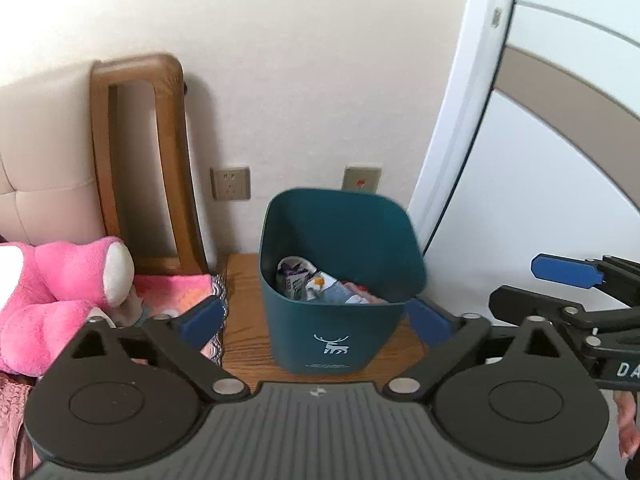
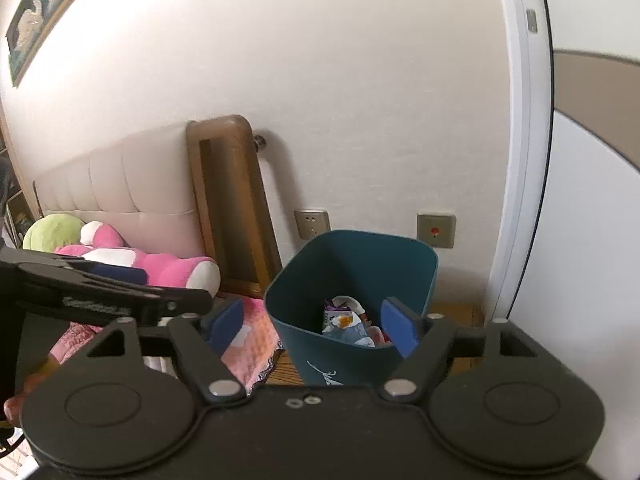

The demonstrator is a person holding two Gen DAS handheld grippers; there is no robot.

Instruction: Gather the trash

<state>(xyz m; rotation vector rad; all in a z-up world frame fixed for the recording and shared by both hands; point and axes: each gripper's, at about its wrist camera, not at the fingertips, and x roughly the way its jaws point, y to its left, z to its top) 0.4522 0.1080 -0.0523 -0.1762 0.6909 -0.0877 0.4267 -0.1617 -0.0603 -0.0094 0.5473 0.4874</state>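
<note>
Both grippers, left [image 1: 316, 322] and right [image 2: 314, 330], have jaws wide open, holding nothing; wrappers [image 1: 320, 284] sit in bin [image 1: 340, 336], so collecting looks mostly done.

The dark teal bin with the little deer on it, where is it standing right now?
In both wrist views the teal bin stands on a wooden bedside table against the wall, below two wall sockets, between the bed with the pink plush toy and the white door frame.
</note>
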